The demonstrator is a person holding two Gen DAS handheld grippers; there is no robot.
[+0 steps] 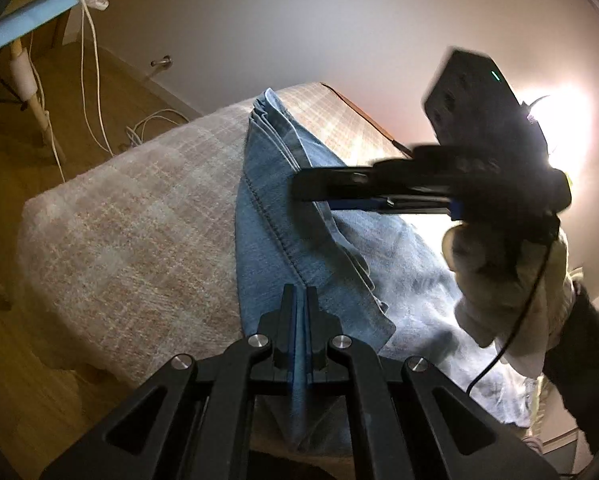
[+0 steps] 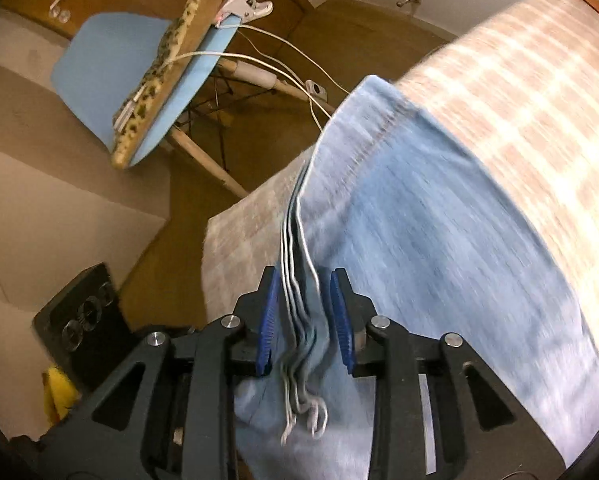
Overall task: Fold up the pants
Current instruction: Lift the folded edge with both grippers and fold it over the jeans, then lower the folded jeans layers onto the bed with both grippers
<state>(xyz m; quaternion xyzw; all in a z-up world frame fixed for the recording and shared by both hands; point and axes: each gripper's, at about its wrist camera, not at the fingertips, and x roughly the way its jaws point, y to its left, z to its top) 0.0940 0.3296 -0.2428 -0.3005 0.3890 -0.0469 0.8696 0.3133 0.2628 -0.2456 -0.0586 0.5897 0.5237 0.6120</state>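
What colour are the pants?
Light blue denim pants, clearest in the right wrist view.

Left tool (image 1: 300, 294) clamps jeans (image 1: 283, 216) on checked cover (image 1: 131, 220).

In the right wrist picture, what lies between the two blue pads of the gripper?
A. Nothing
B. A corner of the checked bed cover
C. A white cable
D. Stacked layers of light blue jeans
D: several edges of the jeans run down between the blue pads of the right gripper, with pale frayed threads hanging below them.
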